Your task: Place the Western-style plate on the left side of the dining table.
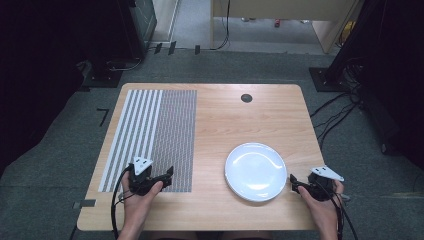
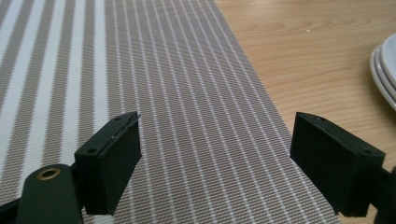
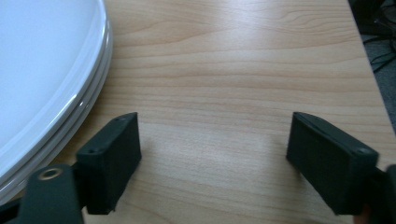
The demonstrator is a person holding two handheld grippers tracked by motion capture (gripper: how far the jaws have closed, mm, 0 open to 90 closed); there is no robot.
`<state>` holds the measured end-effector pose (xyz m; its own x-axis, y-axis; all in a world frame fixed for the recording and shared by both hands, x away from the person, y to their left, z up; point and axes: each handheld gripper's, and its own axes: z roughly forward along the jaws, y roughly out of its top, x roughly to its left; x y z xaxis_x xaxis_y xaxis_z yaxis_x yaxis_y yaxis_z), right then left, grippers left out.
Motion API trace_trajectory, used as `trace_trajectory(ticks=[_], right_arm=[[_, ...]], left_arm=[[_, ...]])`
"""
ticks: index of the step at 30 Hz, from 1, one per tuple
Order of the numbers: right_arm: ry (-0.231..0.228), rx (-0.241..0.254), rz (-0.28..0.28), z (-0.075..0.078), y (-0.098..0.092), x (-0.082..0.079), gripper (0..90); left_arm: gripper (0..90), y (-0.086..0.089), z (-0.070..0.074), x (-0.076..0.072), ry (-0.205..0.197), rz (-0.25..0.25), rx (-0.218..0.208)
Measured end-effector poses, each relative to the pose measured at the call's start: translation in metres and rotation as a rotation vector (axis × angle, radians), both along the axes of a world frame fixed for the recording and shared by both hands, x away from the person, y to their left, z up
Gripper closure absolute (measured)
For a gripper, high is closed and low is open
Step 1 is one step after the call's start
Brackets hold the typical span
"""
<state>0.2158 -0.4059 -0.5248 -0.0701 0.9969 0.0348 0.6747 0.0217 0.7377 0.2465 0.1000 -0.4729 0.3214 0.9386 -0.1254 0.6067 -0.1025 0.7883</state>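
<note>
A stack of white plates (image 1: 255, 171) rests on the wooden table (image 1: 235, 120) right of centre; its stacked rims (image 3: 70, 93) show at the left of the right gripper view. My right gripper (image 1: 295, 183) hovers just right of the stack near the table's right edge, jaws open with bare wood between them. A grey-and-white striped placemat (image 1: 150, 135) covers the table's left part. Over its near right corner my left gripper (image 1: 169, 176) stands open, nothing between its jaws; the mat (image 2: 187, 93) spreads under them and the plate rims (image 2: 385, 70) peek in at the right.
A round dark grommet (image 1: 246, 98) sits in the table's far middle. Cables (image 1: 340, 110) lie on the grey carpet to the right, and dark equipment stands at the back left. The table's right edge (image 3: 373, 79) runs close to my right gripper.
</note>
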Motion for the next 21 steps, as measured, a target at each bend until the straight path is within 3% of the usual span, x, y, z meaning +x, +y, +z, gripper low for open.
trace_trajectory(ticks=[4,9,15,17,19,21], right_arm=[[-0.020,0.025,-0.030,0.001,-0.003,-0.001,27.0],[-0.030,0.037,-0.022,0.002,-0.001,0.000,27.7],[-0.070,0.034,-0.025,0.009,0.007,0.001,29.4],[-0.084,0.048,-0.030,0.013,0.010,0.001,31.3],[-0.130,0.045,-0.041,0.018,0.014,0.000,36.4],[-0.140,0.047,-0.040,0.019,0.015,0.000,38.6]], left_arm=[[16.1,-0.015,-0.002,0.001,0.003,-0.022,-0.009],[16.1,-0.035,-0.007,0.001,0.005,-0.064,-0.004],[16.3,-0.055,-0.011,0.004,0.002,-0.095,-0.013],[16.3,-0.063,-0.011,0.004,-0.003,-0.104,-0.023],[16.3,-0.070,-0.013,0.003,-0.005,-0.118,-0.028],[16.4,-0.077,-0.015,0.001,-0.003,-0.136,-0.024]])
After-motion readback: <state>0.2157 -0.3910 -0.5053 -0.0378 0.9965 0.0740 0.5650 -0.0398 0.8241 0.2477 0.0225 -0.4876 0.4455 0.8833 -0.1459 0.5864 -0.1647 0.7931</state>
